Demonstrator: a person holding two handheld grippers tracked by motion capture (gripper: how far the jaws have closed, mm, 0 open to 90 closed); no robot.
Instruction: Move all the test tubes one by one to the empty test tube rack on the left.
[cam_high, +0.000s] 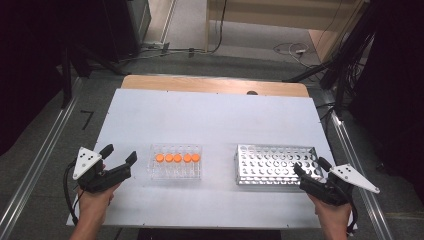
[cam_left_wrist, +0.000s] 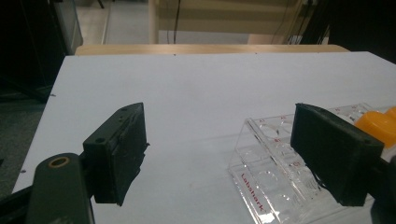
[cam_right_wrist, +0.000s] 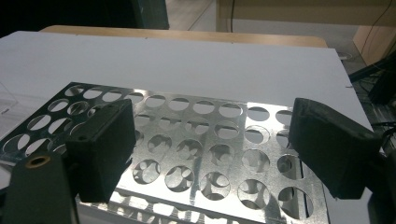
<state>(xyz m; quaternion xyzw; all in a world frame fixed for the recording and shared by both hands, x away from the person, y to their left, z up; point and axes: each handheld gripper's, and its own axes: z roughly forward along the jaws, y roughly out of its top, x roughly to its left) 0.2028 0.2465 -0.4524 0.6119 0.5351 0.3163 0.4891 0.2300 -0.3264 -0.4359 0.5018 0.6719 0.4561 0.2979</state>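
A clear plastic tube rack (cam_high: 176, 162) sits left of the table's middle and holds several orange-capped tubes (cam_high: 177, 158) in one row. To its right stands a shiny metal rack (cam_high: 275, 164) with many round holes, all bare. My left gripper (cam_high: 120, 156) is open just left of the clear rack (cam_left_wrist: 280, 177), nothing between its jaws; an orange cap (cam_left_wrist: 377, 126) shows past its right jaw. My right gripper (cam_high: 311, 167) is open at the metal rack's near right corner, jaws spread over the holes (cam_right_wrist: 196, 149), holding nothing.
The racks stand on a white board (cam_high: 210, 120) over a wooden tabletop (cam_high: 215, 84). Metal rails run along both sides of the table. Cables and dark stands lie on the floor beyond the far edge.
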